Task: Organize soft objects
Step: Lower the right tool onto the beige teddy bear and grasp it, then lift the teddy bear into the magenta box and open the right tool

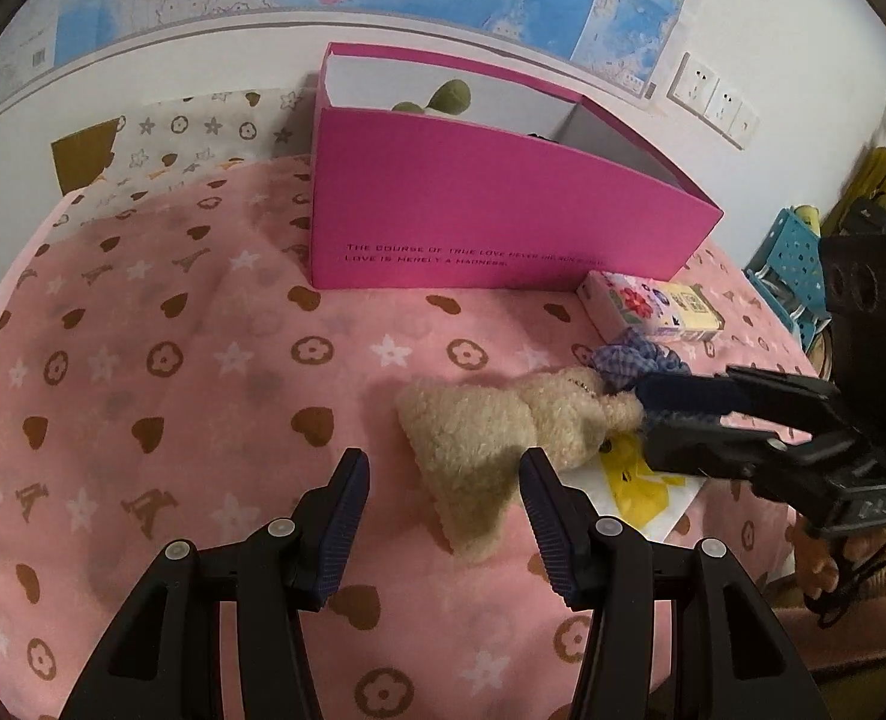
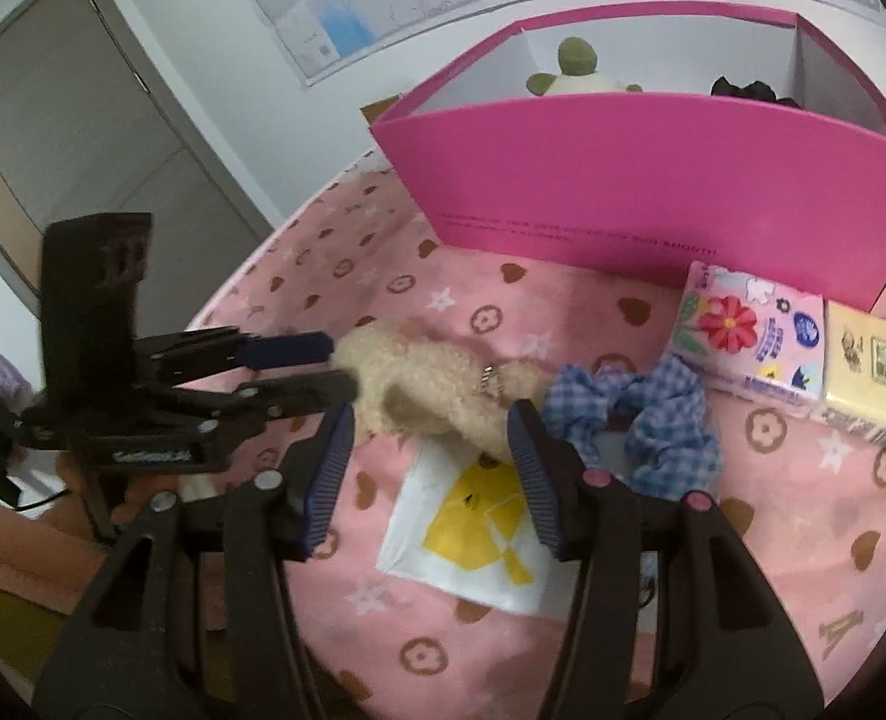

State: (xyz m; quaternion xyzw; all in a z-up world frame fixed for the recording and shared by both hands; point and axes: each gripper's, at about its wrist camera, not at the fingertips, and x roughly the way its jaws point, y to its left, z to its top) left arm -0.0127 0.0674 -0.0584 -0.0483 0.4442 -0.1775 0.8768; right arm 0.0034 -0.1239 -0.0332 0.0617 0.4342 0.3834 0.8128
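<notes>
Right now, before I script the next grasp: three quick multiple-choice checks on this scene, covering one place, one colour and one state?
1. Relative to the pink box, the beige plush lies:
A inside it
B in front, on the blanket
C on its rim

2. The scrunchie is:
A red
B green
C blue gingham

3. The right gripper is:
A open
B shut on the plush
C shut on the scrunchie

Key:
1. B, the plush rests on the blanket, short of the box.
2. C, the check pattern is plain.
3. A, a wide gap shows between its fingers.
</notes>
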